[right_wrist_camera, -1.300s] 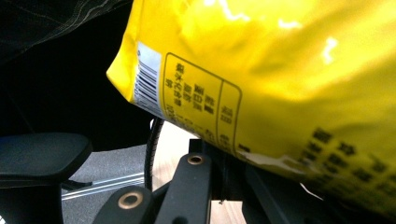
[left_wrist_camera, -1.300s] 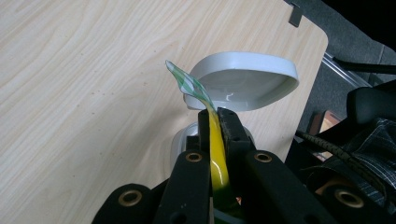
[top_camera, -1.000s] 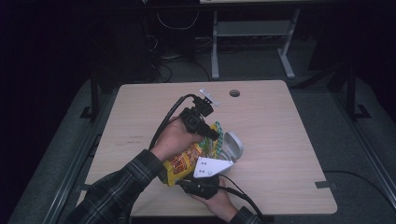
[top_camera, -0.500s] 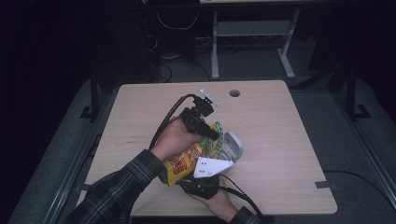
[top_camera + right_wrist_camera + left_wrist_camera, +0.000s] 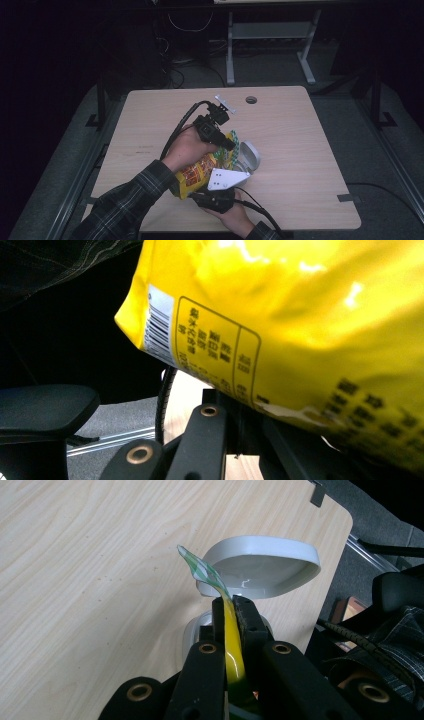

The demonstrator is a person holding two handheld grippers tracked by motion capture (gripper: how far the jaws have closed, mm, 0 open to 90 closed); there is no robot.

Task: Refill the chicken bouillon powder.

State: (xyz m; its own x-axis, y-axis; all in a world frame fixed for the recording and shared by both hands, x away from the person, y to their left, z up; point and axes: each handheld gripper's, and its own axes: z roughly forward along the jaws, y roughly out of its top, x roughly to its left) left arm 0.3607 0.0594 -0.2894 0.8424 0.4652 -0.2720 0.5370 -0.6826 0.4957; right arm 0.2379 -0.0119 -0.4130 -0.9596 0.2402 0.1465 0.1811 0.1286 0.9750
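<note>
A yellow snack bag with red print hangs over the table between both grippers. My left gripper is shut on its green-and-yellow top edge, which sticks up past the jaws. Below, near the table's front edge, my right gripper holds the bag's lower end. In the right gripper view the bag's back, with barcode and printed text, runs down into the closed jaws. A white container with its lid swung open stands just behind the bag.
The light wooden table has a cable hole at the back. A black chair part shows below the table edge. Dark floor, cables and a metal stand lie beyond the table.
</note>
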